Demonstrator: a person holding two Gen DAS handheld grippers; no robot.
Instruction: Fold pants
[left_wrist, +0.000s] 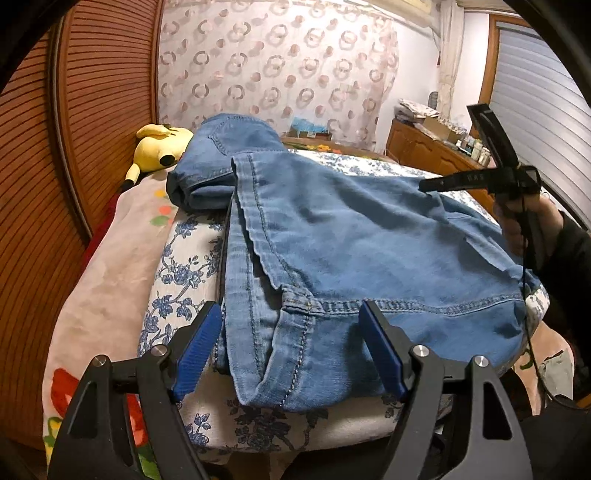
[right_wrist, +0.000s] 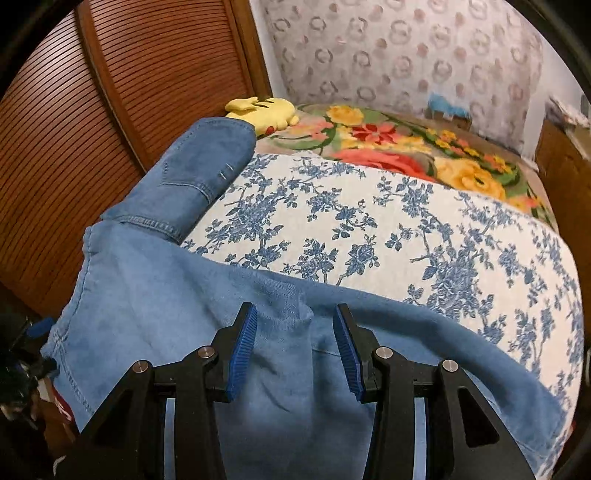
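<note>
Blue-flowered bedding carries the jeans, doubled over near the bed's front edge with another folded denim piece behind. Both tools stand apart and empty: the left gripper frames the near hem, the right gripper hovers over cloth. Best to pinch both layers squarely and lift evenly, I'd judge.

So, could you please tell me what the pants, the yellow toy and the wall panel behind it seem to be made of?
The pants look like washed blue denim: matte twill, contrast stitched seams. The yellow plush toy seems soft, fuzzy fabric, probably stuffed. The slatted panel appears to be reddish-brown varnished wood, with fine horizontal louvres and a slight sheen, though laminate is possible.
</note>
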